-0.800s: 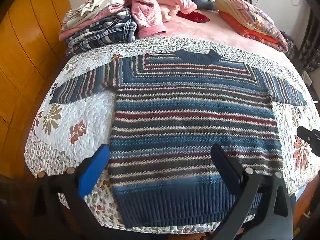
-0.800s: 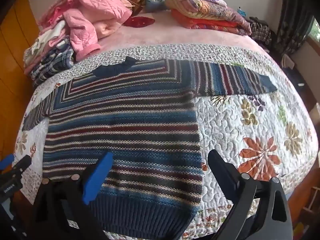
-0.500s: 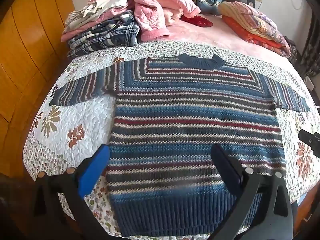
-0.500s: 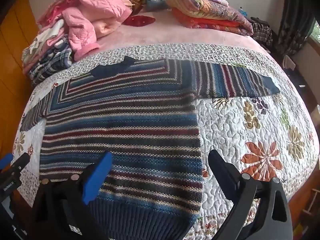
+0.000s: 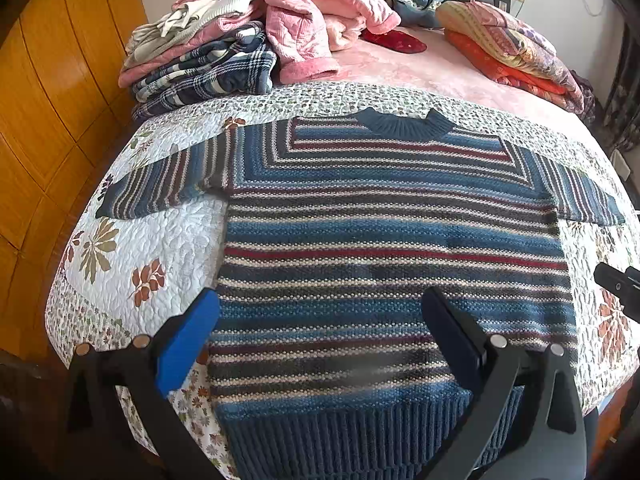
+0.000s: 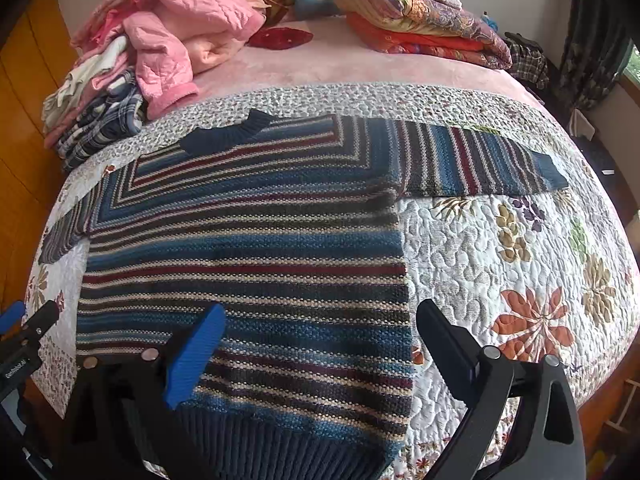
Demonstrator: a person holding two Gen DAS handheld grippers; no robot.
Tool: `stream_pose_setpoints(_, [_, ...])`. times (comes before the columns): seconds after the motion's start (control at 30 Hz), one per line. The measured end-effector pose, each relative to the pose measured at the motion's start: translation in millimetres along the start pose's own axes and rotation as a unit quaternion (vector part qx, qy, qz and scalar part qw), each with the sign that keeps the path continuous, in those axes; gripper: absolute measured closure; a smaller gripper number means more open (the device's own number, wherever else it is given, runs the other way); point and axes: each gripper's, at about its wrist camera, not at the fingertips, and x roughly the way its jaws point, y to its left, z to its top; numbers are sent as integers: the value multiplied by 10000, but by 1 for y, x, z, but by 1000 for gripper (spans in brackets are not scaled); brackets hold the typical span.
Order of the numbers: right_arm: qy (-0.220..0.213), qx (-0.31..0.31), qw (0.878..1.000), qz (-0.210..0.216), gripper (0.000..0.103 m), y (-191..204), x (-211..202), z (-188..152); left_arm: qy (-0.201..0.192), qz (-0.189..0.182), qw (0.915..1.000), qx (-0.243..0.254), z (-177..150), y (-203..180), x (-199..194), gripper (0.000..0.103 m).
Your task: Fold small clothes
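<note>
From my left wrist, the striped sweater (image 5: 384, 248) lies flat on the quilt (image 5: 132, 240) of the bed, both sleeves spread, and its left cuff shows whole only here. My left gripper (image 5: 316, 316) hangs over the hem, jaws wide apart and empty. A heap of clothes (image 5: 224, 48) sits beyond the collar.

From my right wrist, the full right sleeve (image 6: 480, 160) shows. My right gripper (image 6: 320, 320) hovers over the sweater's lower right edge, jaws spread wide, gripping nothing. Folded blankets (image 6: 420, 20) lie far back.
</note>
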Motion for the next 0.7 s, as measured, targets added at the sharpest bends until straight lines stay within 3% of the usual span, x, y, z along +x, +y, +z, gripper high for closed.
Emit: stream_pose_setpoints(0.7, [36,-5,10000,40,6,5,7,0,13,84,10000,23,0,7,7,3])
